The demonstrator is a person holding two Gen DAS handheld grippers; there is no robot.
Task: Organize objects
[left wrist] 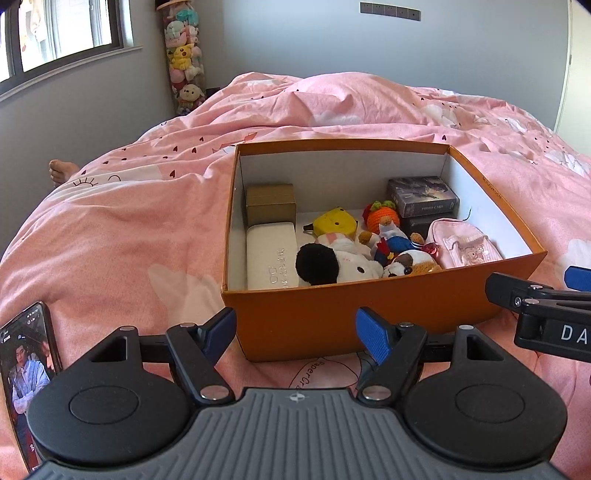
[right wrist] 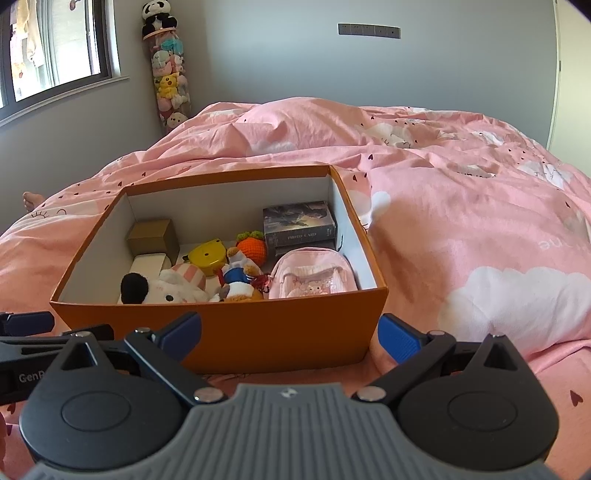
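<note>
An orange box [left wrist: 376, 314] [right wrist: 221, 332] sits on the pink bed. Inside lie a white case [left wrist: 271, 254], a tan small box [left wrist: 271, 203] [right wrist: 153, 236], a black-eared white plush [left wrist: 340, 264] [right wrist: 166, 290], a yellow toy [left wrist: 334, 220] [right wrist: 207, 256], an orange crochet carrot [left wrist: 382, 216] [right wrist: 252, 246], card boxes [left wrist: 423, 195] [right wrist: 299, 223] and a pink mini backpack [left wrist: 463, 245] [right wrist: 312, 277]. My left gripper [left wrist: 299, 332] is open just before the box's near wall. My right gripper [right wrist: 290, 334] is open, also close to that wall, holding nothing.
A phone [left wrist: 27, 373] with a lit screen lies at the left on the pink duvet [right wrist: 480, 221]. A person's bare foot [left wrist: 61, 171] shows past the bed's left edge. A tall tube of plush toys [left wrist: 184, 59] stands in the corner by the window [left wrist: 55, 33].
</note>
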